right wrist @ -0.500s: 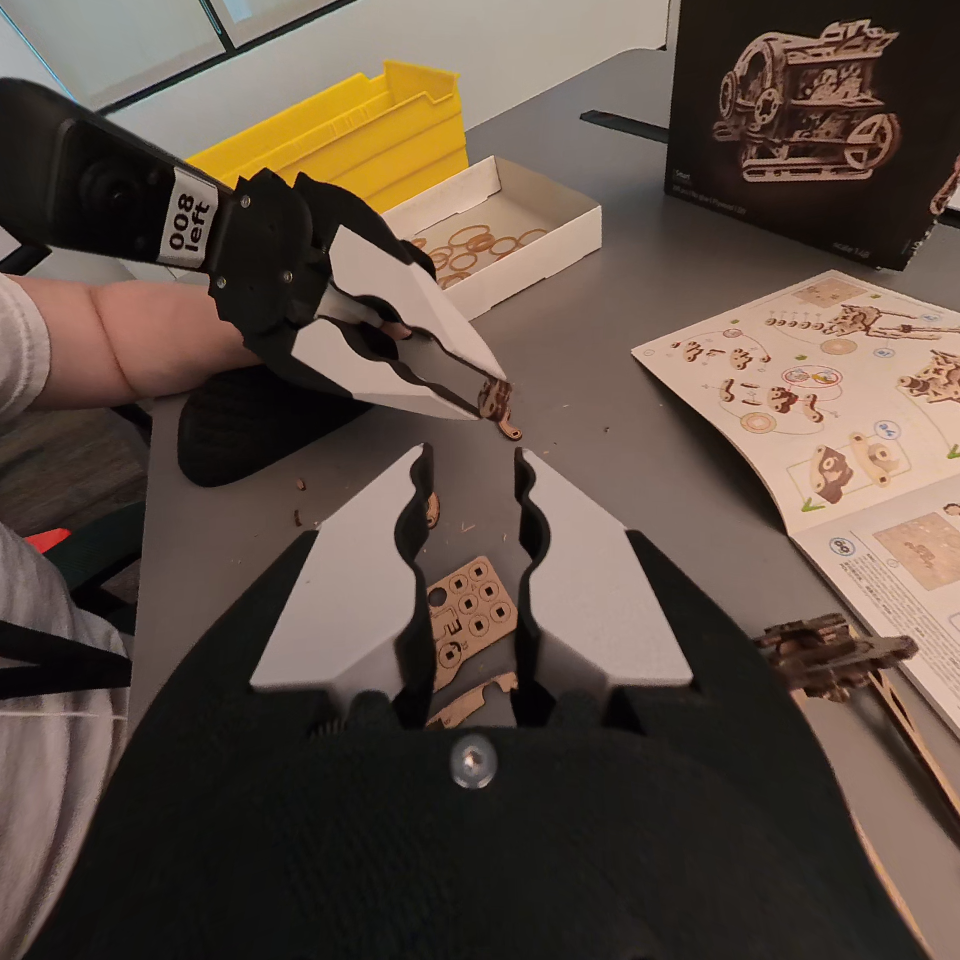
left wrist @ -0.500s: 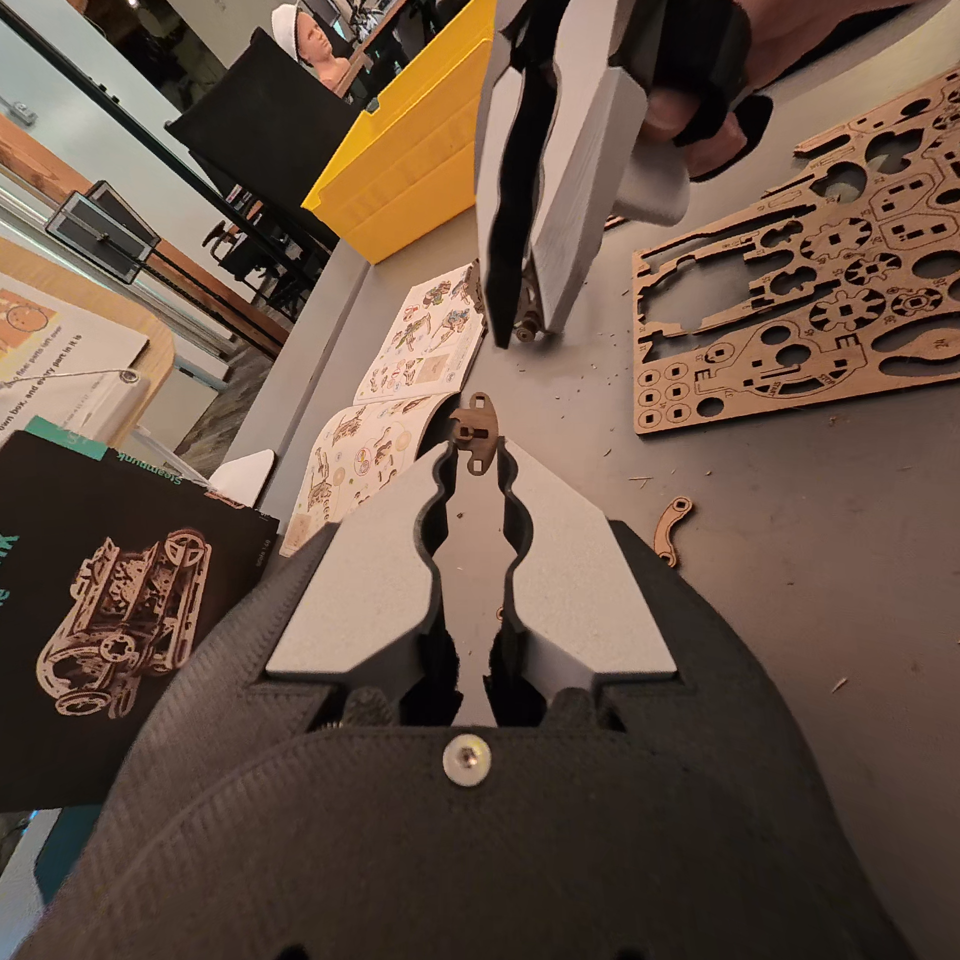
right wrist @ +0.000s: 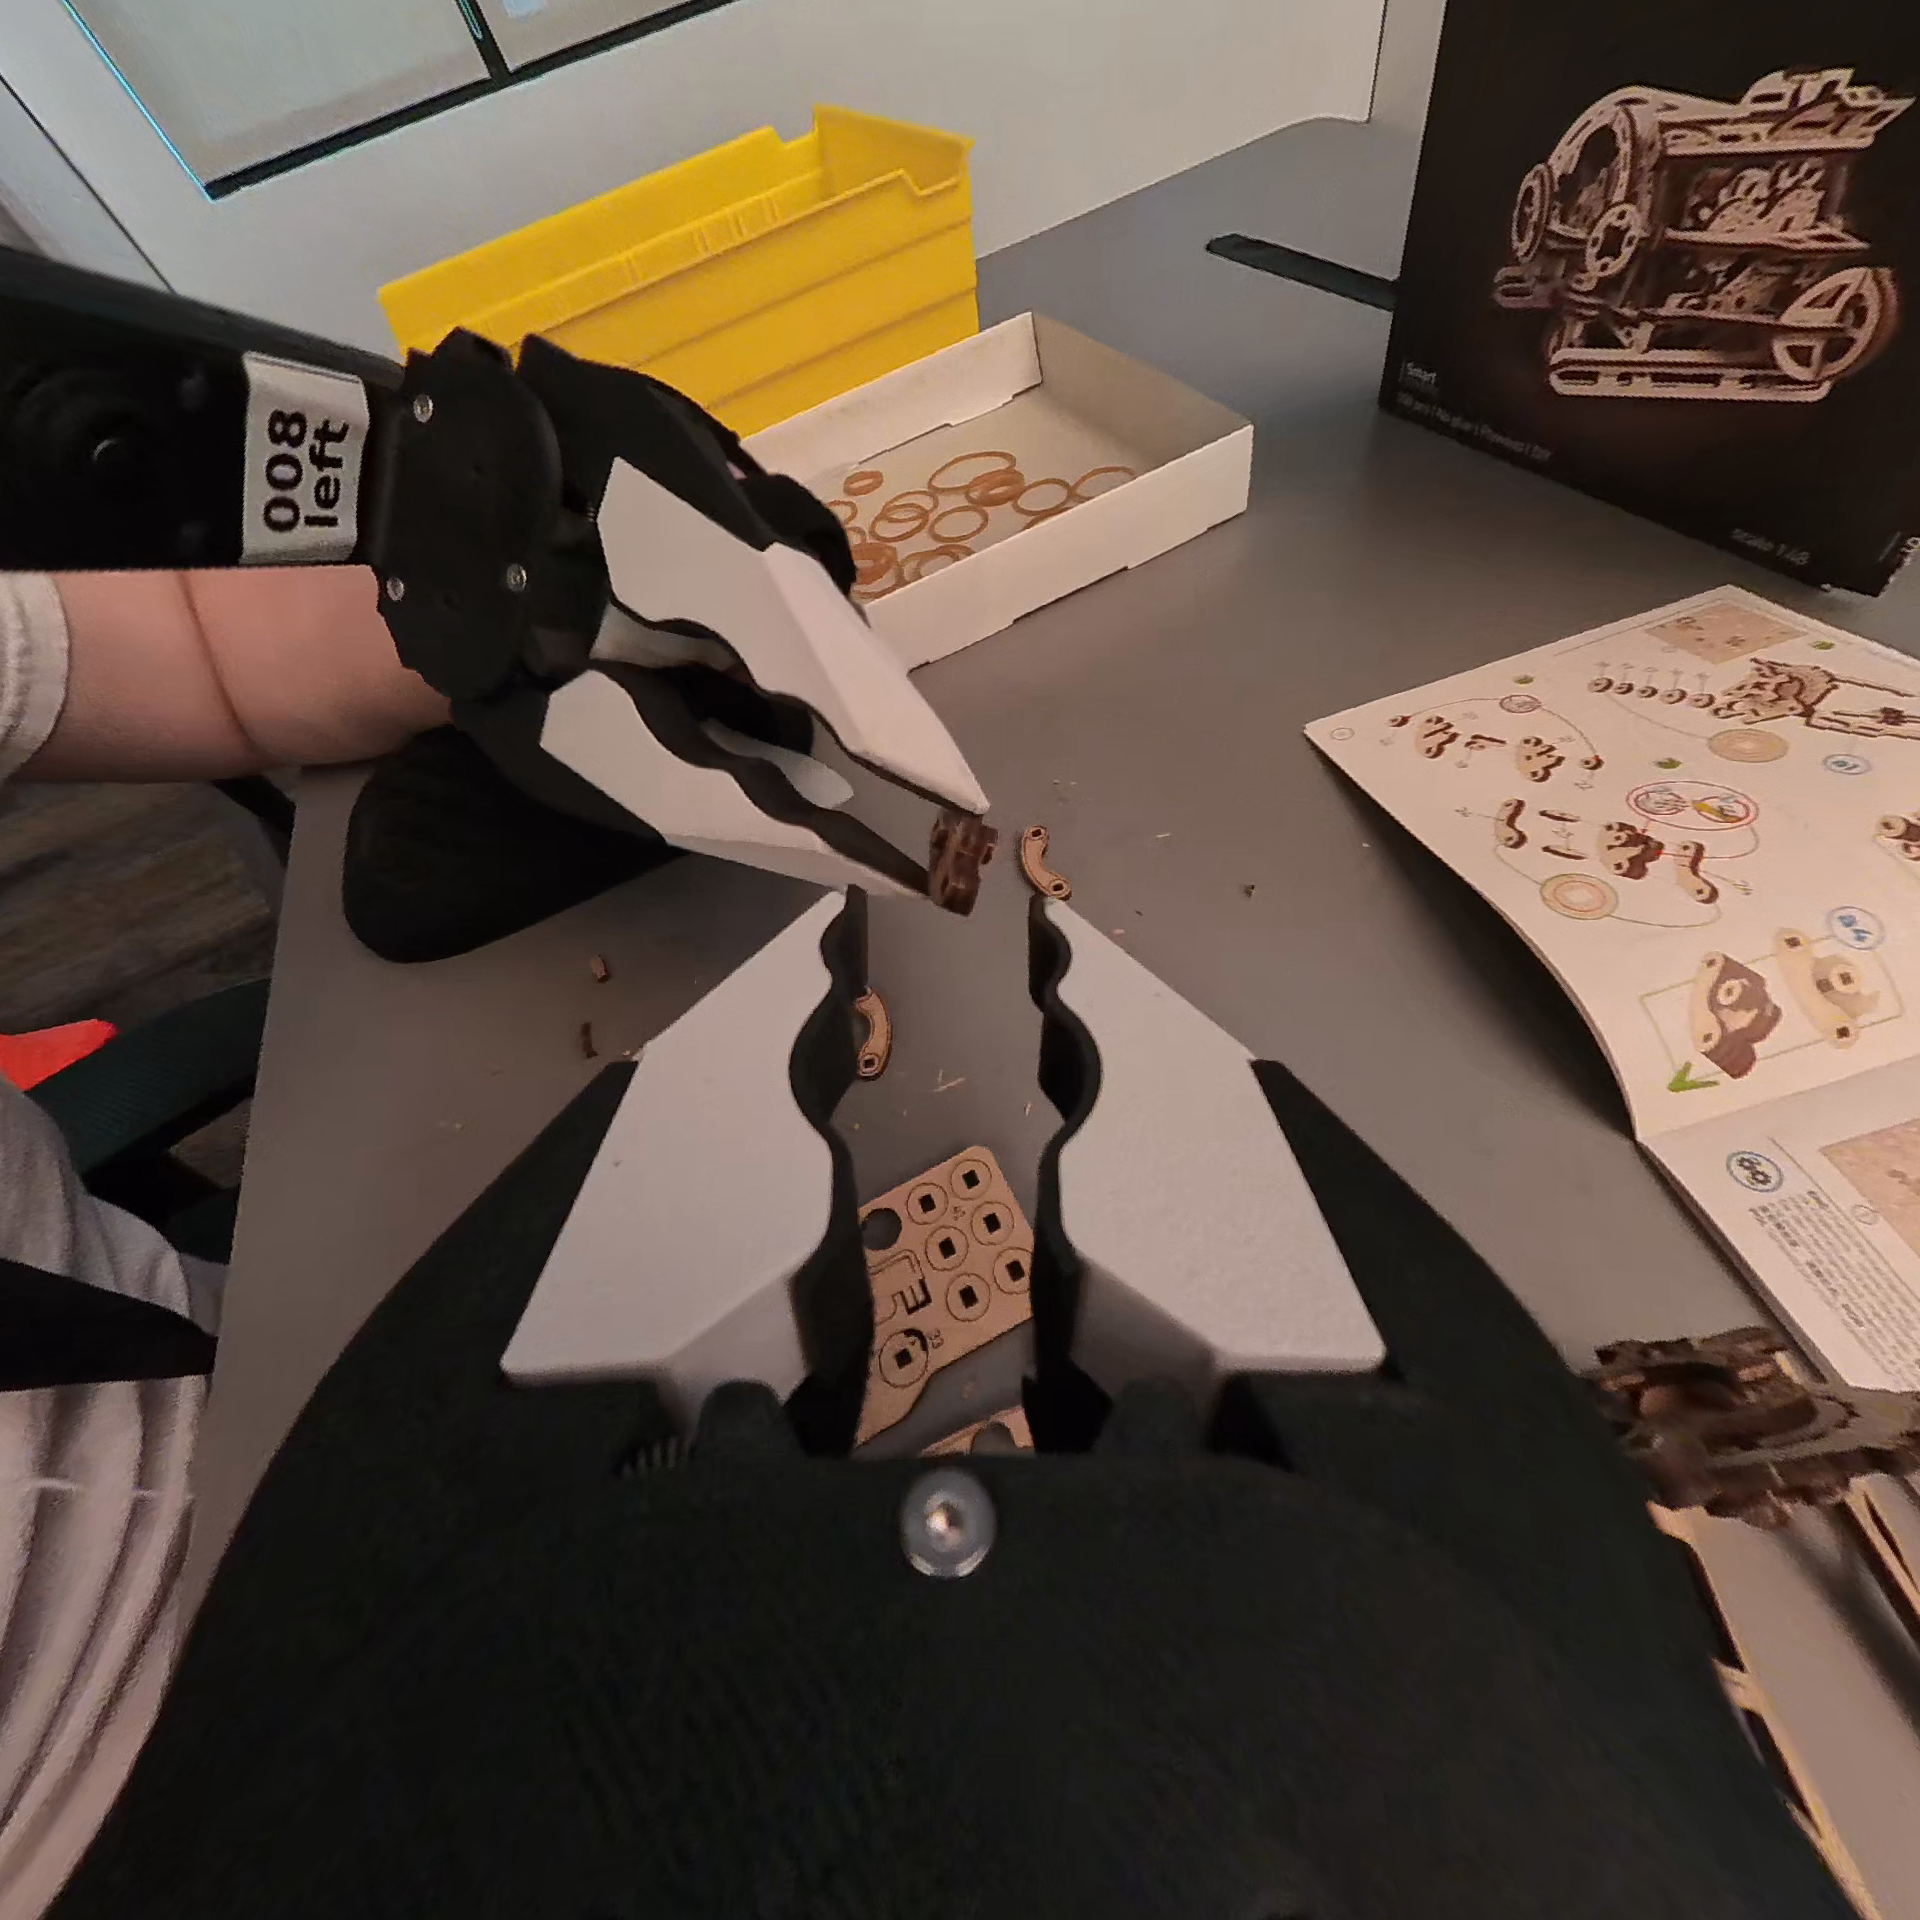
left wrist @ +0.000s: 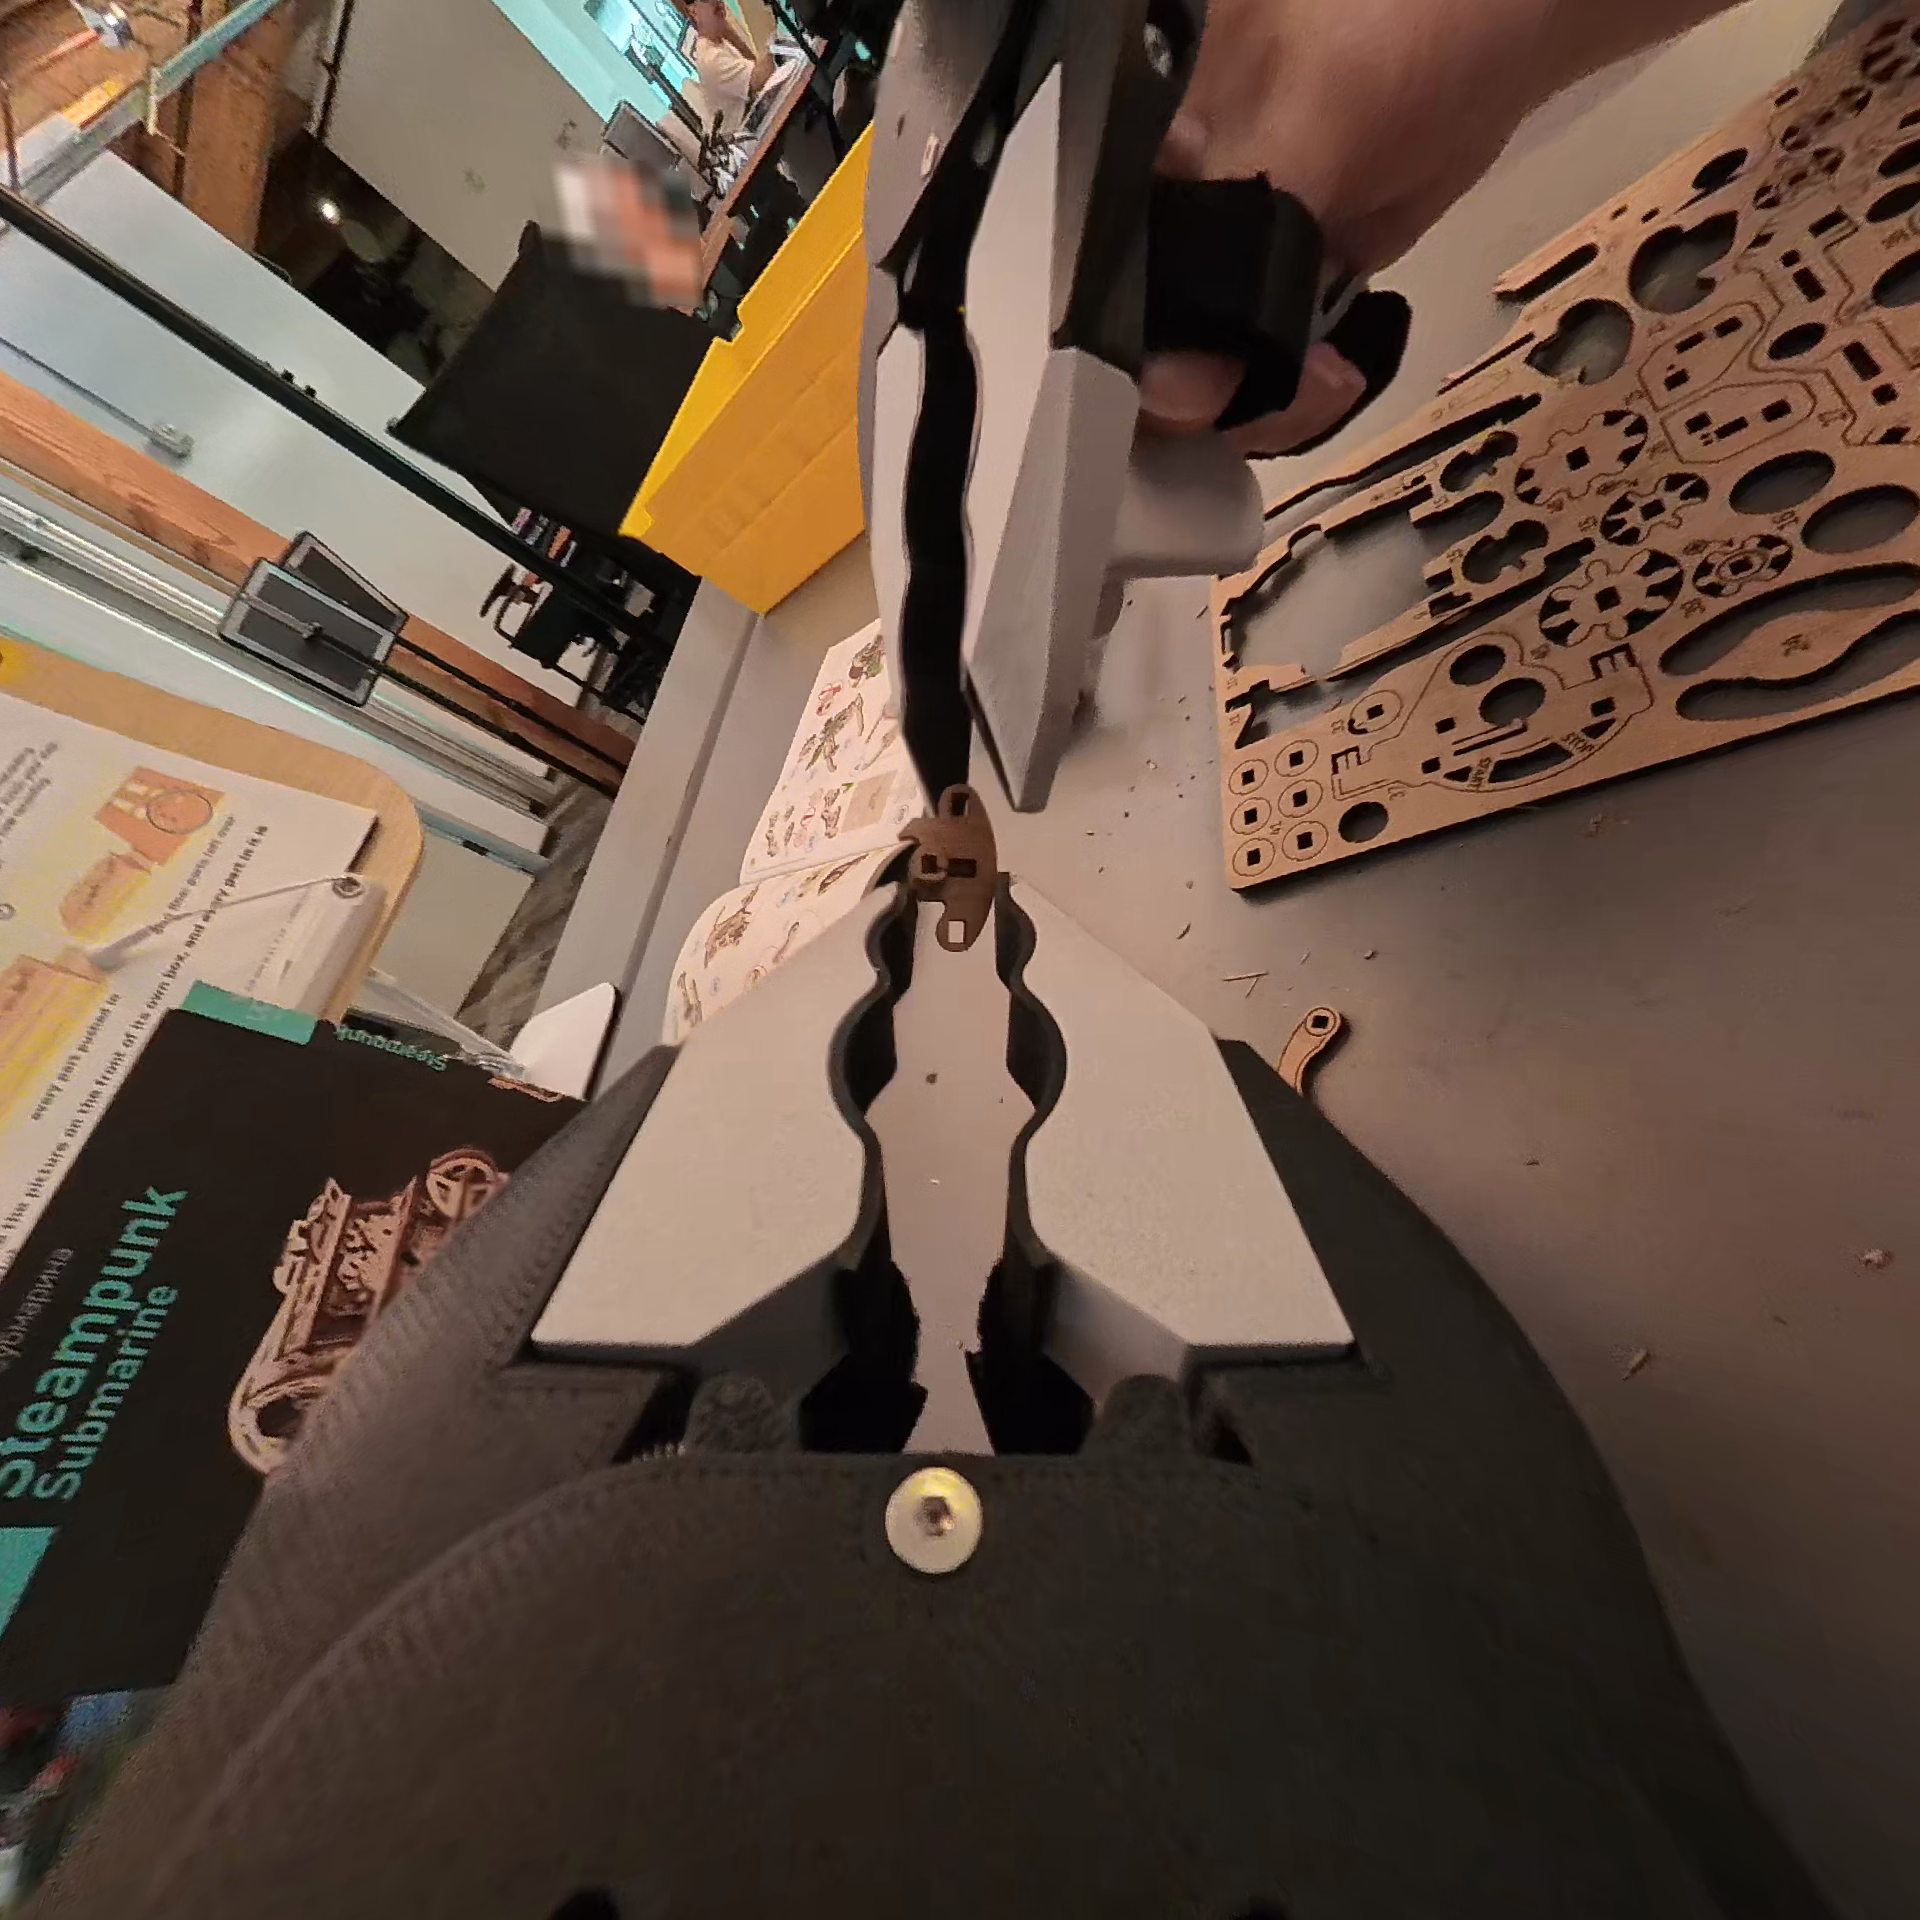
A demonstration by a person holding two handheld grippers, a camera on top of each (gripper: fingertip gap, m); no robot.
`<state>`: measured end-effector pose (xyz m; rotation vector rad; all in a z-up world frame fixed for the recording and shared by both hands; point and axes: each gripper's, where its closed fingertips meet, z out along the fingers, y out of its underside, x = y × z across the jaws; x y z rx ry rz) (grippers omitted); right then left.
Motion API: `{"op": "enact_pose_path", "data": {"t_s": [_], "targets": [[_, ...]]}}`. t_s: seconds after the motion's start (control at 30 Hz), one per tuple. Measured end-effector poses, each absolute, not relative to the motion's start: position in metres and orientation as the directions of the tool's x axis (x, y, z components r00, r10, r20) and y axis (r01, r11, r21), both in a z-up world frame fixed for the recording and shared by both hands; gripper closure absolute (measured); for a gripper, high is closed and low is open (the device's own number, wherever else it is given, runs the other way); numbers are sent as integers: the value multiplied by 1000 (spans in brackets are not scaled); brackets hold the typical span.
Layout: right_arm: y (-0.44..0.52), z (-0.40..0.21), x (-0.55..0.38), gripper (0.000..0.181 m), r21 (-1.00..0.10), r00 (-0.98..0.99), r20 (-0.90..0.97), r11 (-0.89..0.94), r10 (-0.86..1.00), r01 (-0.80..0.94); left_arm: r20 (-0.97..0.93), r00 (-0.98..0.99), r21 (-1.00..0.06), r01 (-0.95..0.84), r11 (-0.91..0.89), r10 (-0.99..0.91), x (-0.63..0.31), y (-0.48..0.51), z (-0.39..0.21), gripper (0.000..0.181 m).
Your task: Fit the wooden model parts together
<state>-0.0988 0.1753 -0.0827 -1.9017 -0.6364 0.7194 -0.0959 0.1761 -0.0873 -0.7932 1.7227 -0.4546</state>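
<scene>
My left gripper (left wrist: 956,883) is shut on a small dark wooden part (left wrist: 951,862) and holds it upright above the grey table. In the right wrist view the left gripper (right wrist: 951,847) comes in from the left with the same part (right wrist: 961,862) at its tips. My right gripper (right wrist: 943,906) is open and empty, its tips just below and on either side of that part. In the left wrist view the right gripper (left wrist: 982,795) hangs down from above, almost touching the part's top. A wooden parts sheet (left wrist: 1558,623) lies to the right.
Two small curved wooden pieces (right wrist: 1039,860) (right wrist: 873,1029) lie on the table, with a sheet corner (right wrist: 945,1268) under my right gripper. An open instruction booklet (right wrist: 1662,883), black box (right wrist: 1662,291), yellow bin (right wrist: 707,260), white tray of rings (right wrist: 1143,457) and a part-built model (right wrist: 1745,1423) surround them. My left and right fingertips are right by each other.
The two grippers have come closer together. The right gripper's open tips now sit right at the part held by the left gripper. Neither gripper's opening has changed.
</scene>
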Motion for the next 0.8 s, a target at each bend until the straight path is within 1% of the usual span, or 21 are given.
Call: {"op": "enact_pose_path", "data": {"t_s": [0.13, 0.27, 0.4, 0.5, 0.6, 0.67, 0.73, 0.8], "targets": [[175, -83, -99, 156, -910, 687, -211, -396, 696, 121, -753, -144, -593, -276, 757, -642, -95, 173, -90, 169], [174, -85, -99, 164, -906, 685, -206, -401, 699, 136, -798, -147, -536, -272, 799, -585, -95, 169, -91, 170], [172, -89, -100, 176, -900, 673, -203, -407, 711, 158, -810, -145, -520, -268, 811, -567, -95, 168, -91, 170], [170, -85, -101, 178, -905, 665, -207, -398, 718, 148, -810, -136, -528, -255, 810, -571, -95, 167, -89, 169], [170, -79, -98, 179, -916, 668, -203, -380, 716, 130, -776, -126, -581, -237, 779, -617, -96, 166, -85, 167], [169, -75, -97, 179, -917, 658, -224, -384, 718, 107, -731, -122, -635, -240, 735, -671, -95, 169, -84, 155], [168, -69, -96, 179, -919, 639, -264, -390, 722, 62, -649, -143, -706, -253, 661, -748, -95, 171, -86, 151], [166, -63, -95, 179, -910, 610, -328, -415, 721, 1, -522, -180, -793, -257, 552, -834, -96, 168, -87, 153]]}}
